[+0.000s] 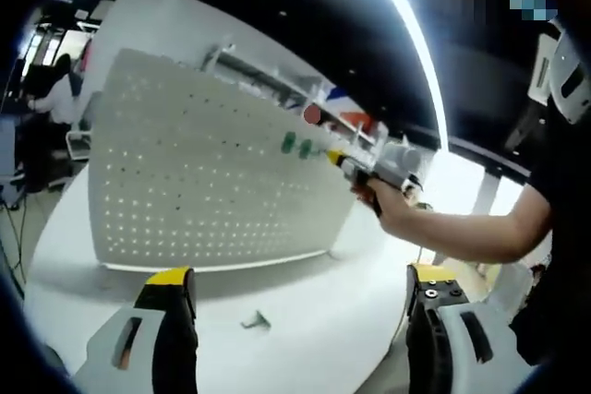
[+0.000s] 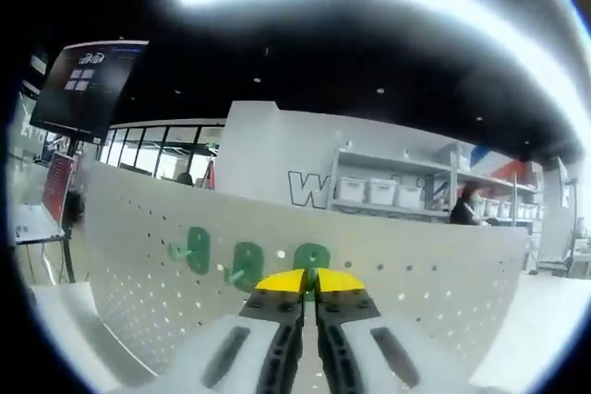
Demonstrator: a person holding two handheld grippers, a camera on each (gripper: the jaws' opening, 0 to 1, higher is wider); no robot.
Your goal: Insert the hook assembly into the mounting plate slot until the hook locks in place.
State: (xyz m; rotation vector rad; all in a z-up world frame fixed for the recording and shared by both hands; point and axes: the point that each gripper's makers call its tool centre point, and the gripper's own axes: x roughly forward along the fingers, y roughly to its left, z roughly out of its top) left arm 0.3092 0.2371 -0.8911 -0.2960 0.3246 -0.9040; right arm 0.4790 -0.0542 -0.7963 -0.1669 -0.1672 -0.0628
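We see the white pegboard [image 1: 212, 173] standing upright on the white surface [image 1: 314, 311]. In the left gripper view, the left gripper [image 1: 300, 288] is in front of the pegboard, low above the surface, and its jaws are wide open with nothing between them. A small grey part [image 1: 256, 321] lies on the surface between these jaws.

In the right gripper view, the right gripper [image 2: 309, 285] is close to the pegboard [image 2: 369, 265], just below the third green hook [image 2: 312, 256]. Its jaws are nearly closed; we cannot tell if they grip the hook. Two more green hooks [image 2: 198, 250] sit on the pegboard beside it.
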